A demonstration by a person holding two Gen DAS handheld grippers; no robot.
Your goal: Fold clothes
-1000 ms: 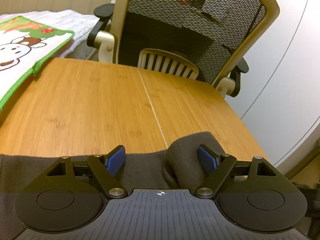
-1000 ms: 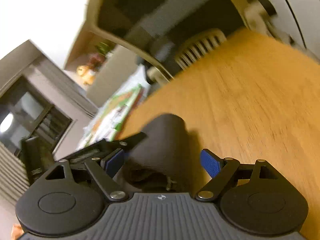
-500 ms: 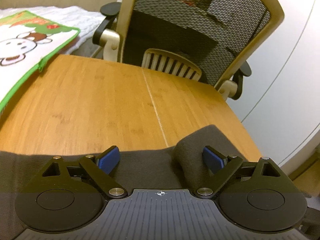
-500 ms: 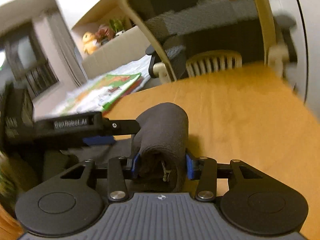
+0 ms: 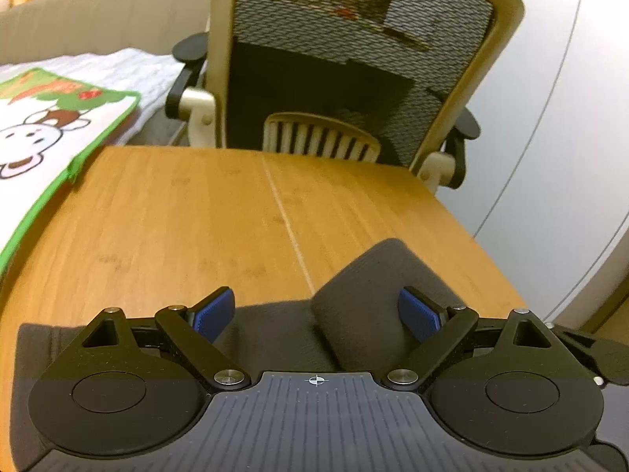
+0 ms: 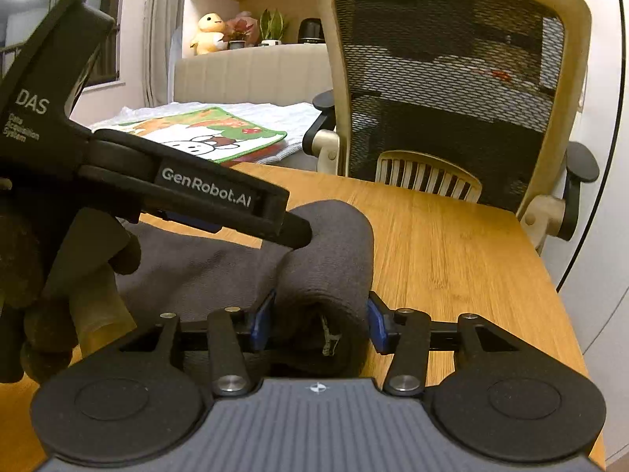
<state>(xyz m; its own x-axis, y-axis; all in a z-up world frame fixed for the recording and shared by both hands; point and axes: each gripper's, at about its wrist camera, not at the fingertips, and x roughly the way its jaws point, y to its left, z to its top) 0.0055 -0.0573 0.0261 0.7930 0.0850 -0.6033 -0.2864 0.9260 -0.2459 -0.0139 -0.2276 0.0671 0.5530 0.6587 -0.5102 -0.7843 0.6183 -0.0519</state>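
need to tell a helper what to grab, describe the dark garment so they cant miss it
Find the wooden table in front of the mesh-backed office chair. At its near edge lies the dark grey garment, one end rolled into a thick fold between the pads of the right gripper. It is the only plain dark cloth; the cartoon-print mat behind it is white with green trim.

In the right wrist view, the left gripper (image 6: 293, 232), reaching in from the upper left of the frame, bears "GenRobot.AI" in white along its arm; further left on its body stands "DAS", with small print "Data Acquisition System" beneath
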